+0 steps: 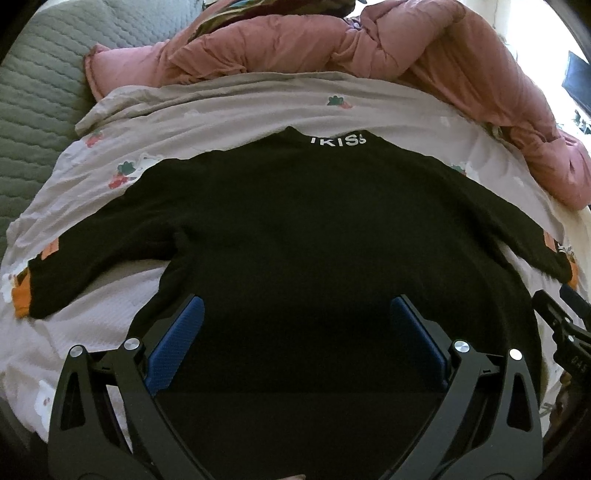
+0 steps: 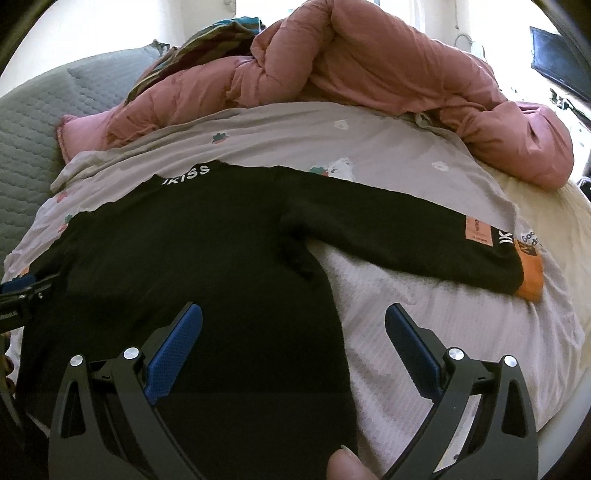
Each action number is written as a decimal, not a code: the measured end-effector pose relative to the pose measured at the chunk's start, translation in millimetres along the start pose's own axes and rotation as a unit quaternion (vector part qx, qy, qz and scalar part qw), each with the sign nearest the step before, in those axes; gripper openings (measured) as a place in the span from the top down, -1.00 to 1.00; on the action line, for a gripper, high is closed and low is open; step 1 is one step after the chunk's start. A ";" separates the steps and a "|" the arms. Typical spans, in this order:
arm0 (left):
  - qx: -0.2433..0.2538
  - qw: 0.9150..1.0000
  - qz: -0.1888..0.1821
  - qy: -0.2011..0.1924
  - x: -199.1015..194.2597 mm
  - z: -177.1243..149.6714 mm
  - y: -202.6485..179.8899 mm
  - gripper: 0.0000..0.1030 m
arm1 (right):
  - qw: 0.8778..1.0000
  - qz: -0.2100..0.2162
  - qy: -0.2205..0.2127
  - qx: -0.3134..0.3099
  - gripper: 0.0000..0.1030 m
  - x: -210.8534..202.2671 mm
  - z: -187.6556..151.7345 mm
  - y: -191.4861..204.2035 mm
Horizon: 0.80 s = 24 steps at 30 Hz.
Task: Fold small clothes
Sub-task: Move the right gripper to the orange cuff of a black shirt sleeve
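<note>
Left wrist view looks down on a bed with a quilted grey-green cover showing at nine to ten o'clock. Over it lies a pale printed sheet scattered with small flower and fruit motifs. A rumpled pink duvet is heaped along the far edge, from twelve round to three o'clock, with a striped cloth tucked behind it at twelve.

On the sheet a black sweater lies flat and spread out, collar away from the camera at twelve o'clock and white lettering across the neck. Its sleeves reach out to nine and three o'clock, each ending in an orange cuff. In the right wrist view the same sweater fills the left half, and its right sleeve runs toward three o'clock with an orange patch and white letters just before the cuff.

The left tongs are spread wide over the sweater's lower body, blue pads apart and nothing between them. The right tongs are likewise spread, straddling the sweater's right side edge: one pad over black fabric, the other over bare sheet. Whether either pad touches the cloth cannot be told.

A fingertip shows at six o'clock in the right wrist view.
</note>
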<state>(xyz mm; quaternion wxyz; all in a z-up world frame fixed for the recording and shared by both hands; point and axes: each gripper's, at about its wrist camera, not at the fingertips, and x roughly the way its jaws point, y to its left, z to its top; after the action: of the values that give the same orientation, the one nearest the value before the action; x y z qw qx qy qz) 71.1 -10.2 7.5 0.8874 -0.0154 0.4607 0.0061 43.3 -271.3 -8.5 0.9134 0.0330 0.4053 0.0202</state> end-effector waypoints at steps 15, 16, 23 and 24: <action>-0.011 1.000 -0.029 0.004 17.0 21.5 1.2 -0.84 | 0.999 -0.028 0.005 0.035 -0.92 21.5 14.7 -31.1; -0.012 1.000 -0.029 0.005 18.9 23.3 1.3 -0.84 | 0.999 -0.031 0.007 0.036 -0.92 22.2 15.1 -33.0; -0.002 1.000 -0.020 0.006 29.2 37.0 -2.6 -0.84 | 0.997 -0.050 0.019 0.054 -0.92 31.9 18.4 -51.2; -0.002 1.000 -0.020 0.005 30.3 38.8 -2.1 -0.84 | 0.997 -0.053 0.020 0.057 -0.92 32.7 18.7 -54.4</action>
<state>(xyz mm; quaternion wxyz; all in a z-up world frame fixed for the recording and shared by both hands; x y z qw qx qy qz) 120.4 -11.1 5.1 0.8848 -0.0267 0.4652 -0.0109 79.7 -324.2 -24.3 0.9014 0.0635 0.4252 -0.0506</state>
